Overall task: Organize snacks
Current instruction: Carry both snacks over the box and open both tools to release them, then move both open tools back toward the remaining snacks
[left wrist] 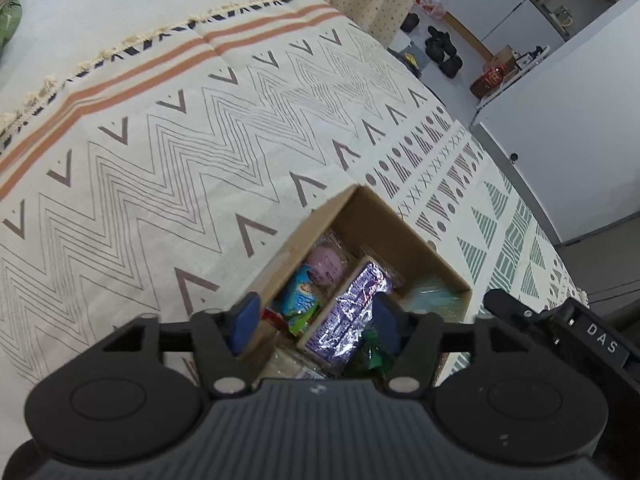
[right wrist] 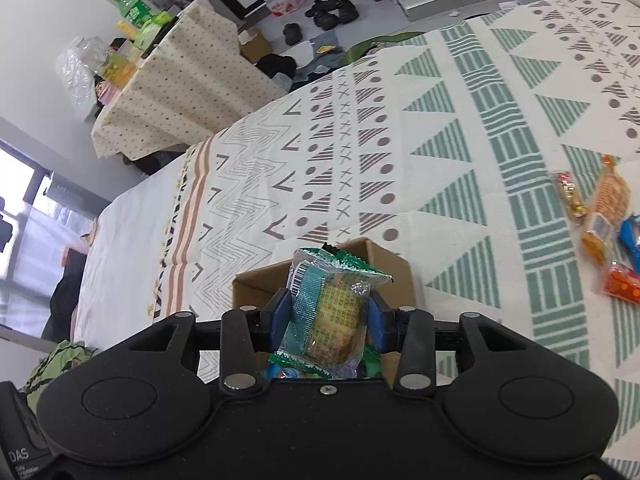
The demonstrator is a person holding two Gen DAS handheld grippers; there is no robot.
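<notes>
The right gripper [right wrist: 327, 316] is clamped on a green-and-clear crinkly plastic snack packet [right wrist: 330, 312] above the brown cardboard box [right wrist: 256, 282] on the patterned bedspread [right wrist: 460, 152]. The packet is light, soft and slippery; grip mid-body. The left gripper [left wrist: 316, 320] hangs open and empty over the box.

I am holding my left gripper [left wrist: 316, 322], jaws apart and gripping nothing, over a cardboard box [left wrist: 404, 236] of wrapped snacks, including a purple foil packet [left wrist: 352, 312], sitting on a patterned blanket [left wrist: 160, 152].
</notes>
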